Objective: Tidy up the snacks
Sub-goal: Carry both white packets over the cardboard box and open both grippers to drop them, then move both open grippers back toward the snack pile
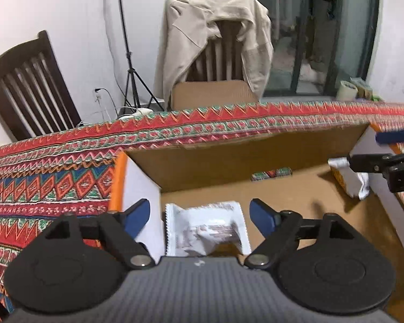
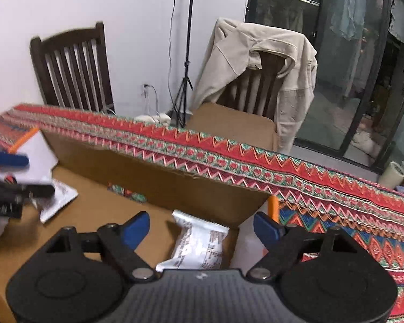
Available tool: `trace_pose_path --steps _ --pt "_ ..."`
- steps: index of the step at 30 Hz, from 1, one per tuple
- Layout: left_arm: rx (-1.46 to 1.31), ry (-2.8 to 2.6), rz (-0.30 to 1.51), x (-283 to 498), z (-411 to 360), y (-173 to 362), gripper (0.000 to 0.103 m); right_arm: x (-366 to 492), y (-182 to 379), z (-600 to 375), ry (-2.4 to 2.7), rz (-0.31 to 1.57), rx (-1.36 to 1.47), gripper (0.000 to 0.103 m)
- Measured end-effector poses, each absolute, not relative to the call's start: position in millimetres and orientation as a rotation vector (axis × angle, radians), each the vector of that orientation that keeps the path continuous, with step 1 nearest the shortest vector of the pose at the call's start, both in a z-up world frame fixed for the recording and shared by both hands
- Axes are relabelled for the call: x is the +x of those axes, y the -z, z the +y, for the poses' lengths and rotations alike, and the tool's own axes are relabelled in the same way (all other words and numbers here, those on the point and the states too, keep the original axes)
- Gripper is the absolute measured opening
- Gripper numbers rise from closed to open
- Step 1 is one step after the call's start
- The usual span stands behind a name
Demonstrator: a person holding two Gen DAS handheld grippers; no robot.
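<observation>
Both claws (image 1: 199, 216) (image 2: 202, 228) wide open over white, crinkly, serrated-edged snack packets (image 1: 206, 228) (image 2: 198, 245), print perhaps grey, in cardboard box (image 1: 229, 158).

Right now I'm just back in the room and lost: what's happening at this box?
A person is sorting snacks into a cardboard box on the patterned tablecloth. The left tool and the right tool are both open, each over a white snack packet lying in the box; neither grips anything.

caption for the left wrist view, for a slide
Open left gripper above a white snack packet lying in the cardboard box on a patterned tablecloth.
</observation>
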State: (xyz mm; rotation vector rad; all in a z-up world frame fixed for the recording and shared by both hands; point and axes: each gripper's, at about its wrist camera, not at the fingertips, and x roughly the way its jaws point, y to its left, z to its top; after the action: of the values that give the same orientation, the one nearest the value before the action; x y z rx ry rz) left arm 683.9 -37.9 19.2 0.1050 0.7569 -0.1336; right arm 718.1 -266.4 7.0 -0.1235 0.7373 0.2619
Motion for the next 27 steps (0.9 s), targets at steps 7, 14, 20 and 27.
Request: trace_pose_path --steps 7,14,20,27 --pt "0.083 0.140 0.663 624.1 -16.5 -87.1 0.088 683.0 -54.4 -285.6 -0.258 0.689 -0.007 0.078" --pt "0.022 0.174 0.539 495.4 -1.5 -179.4 0.100 588.5 -147.7 -305.4 -0.265 0.579 -0.005 0.091" --pt "0.009 0.229 0.403 361.5 18.8 -219.0 0.103 469.0 -200.0 -317.5 -0.303 0.482 -0.042 0.103" --pt "-0.037 0.191 0.352 247.2 38.7 -188.3 0.103 322.1 -204.7 -322.8 -0.301 0.347 -0.069 0.103"
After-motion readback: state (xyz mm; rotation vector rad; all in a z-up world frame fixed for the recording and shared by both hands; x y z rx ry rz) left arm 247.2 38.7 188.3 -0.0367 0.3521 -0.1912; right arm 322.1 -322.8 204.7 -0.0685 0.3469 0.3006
